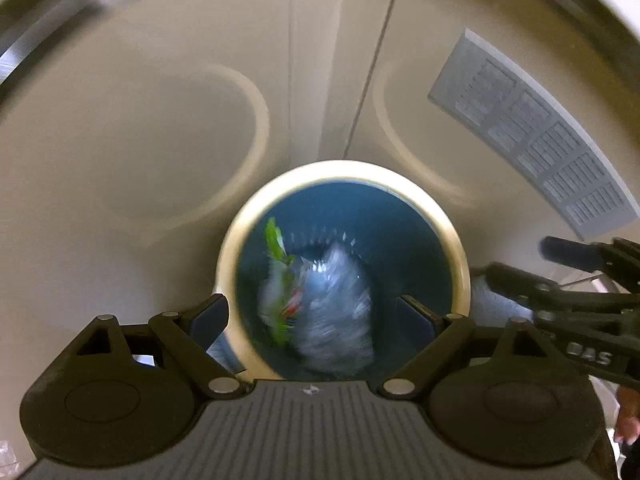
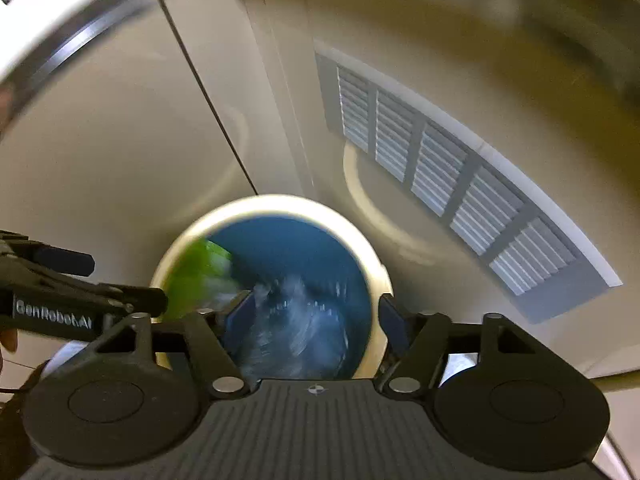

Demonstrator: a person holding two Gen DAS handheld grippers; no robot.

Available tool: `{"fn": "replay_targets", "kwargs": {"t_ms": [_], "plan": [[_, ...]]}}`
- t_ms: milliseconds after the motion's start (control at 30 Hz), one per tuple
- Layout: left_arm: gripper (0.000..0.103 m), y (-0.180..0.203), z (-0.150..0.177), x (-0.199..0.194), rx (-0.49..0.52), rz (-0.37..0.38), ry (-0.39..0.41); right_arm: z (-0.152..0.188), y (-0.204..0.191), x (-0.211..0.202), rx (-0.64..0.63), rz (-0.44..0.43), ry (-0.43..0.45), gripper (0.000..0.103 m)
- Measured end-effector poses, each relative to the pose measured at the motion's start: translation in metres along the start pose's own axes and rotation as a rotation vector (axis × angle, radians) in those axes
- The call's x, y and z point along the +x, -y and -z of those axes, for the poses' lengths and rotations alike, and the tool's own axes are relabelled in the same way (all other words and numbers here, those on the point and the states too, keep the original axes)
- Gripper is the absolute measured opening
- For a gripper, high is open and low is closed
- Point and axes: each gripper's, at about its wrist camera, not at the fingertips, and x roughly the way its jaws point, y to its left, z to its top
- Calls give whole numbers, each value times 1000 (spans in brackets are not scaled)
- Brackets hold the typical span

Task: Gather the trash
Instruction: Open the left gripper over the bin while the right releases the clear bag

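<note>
Both units hover over the blue bin (image 1: 400,216): left hand-held gripper (image 1: 320,316) and right hand-held gripper (image 2: 316,316) are spread wide, holding nothing. Clear plastic trash (image 1: 336,312) w/ a green wrapper (image 1: 276,240) sits inside. Drop step looks done; next prob. pull back & find more litter.

Both wrist views look steeply down, close above shared bin (image 1: 456,240) (image 2: 176,248); floor vent (image 1: 532,136) (image 2: 460,184) shared

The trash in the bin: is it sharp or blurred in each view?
Left wrist view: the trash in the bin is smeared by motion blur, the vent sharper. Right wrist view: the trash is equally streaked; the bin rim glares white.
</note>
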Motion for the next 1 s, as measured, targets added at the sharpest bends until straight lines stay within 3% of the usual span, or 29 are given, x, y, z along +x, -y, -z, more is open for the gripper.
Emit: {"fn": "replay_targets", "kwargs": {"t_ms": [67,100,300,633,1000], "plan": [[103,-5,7,-27,-12,-23,32,6,-1,-23,-26,-3,46,80],[103,-7,12,-41,-17,-45,52,11,-3,-36,-41,-3,71,85],[103,-7,48,-95,-22,-99,106,39,-15,-95,-58,-8,188,92],[103,27,74,-124,29,-178,170,51,-18,-149,-89,-6,315,95],[103,29,77,-105,44,-185,191,54,-18,-159,-85,1,351,96]]}}
